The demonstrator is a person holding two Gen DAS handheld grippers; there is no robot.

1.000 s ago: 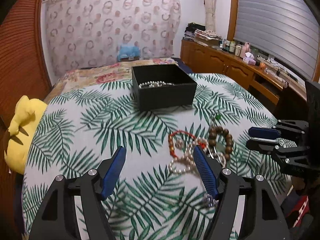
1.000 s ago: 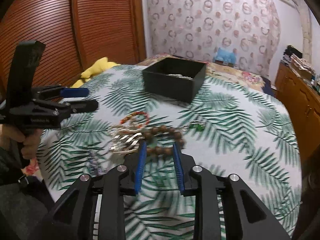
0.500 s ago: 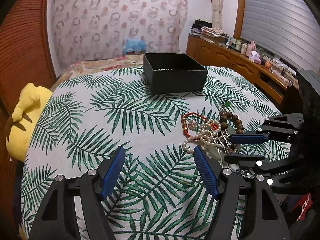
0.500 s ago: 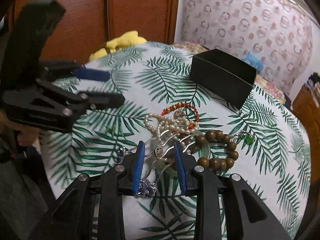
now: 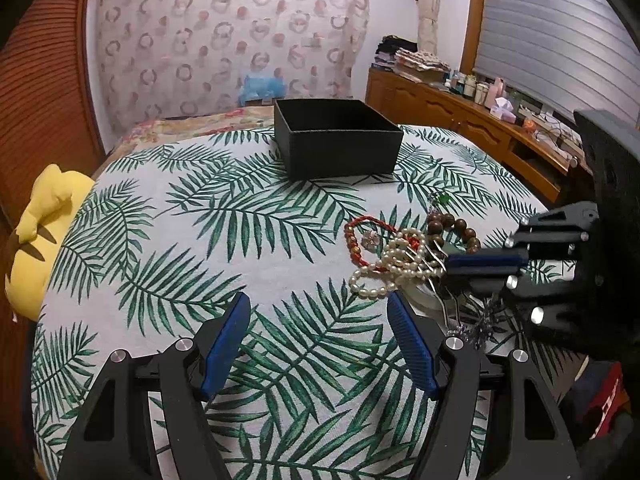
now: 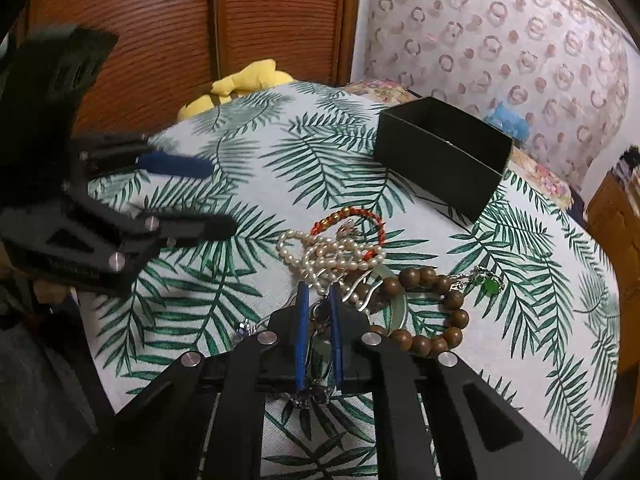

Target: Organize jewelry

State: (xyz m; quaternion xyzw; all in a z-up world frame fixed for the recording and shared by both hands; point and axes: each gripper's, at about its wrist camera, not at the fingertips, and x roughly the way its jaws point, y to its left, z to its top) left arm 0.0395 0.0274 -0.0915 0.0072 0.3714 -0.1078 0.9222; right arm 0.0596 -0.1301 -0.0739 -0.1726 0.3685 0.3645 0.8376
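Observation:
A pile of jewelry lies on the palm-leaf cloth: a pearl strand [image 6: 320, 252] [image 5: 394, 266], a red beaded bracelet [image 6: 352, 216] [image 5: 356, 236], a brown wooden bead bracelet [image 6: 436, 312] [image 5: 452, 228], a green-stone ring [image 6: 490, 284] and silver hairpins [image 6: 360, 288]. My right gripper [image 6: 319, 300] [image 5: 476, 272] is closed down on a dark pendant piece with a pale green part in the pile's near edge. My left gripper [image 5: 318, 320] is open and empty, left of the pile. The black open box [image 5: 340, 140] [image 6: 444, 156] stands beyond.
A yellow plush toy [image 5: 40, 224] lies at the table's left edge. A wooden sideboard [image 5: 460, 120] with bottles runs along the right wall. A patterned curtain hangs behind. A small crystal piece [image 6: 244, 328] lies at the near table edge.
My right gripper has dropped into the near edge of the pile and narrowed its fingers around a pendant piece. My left gripper has drawn back and lowered, staying open.

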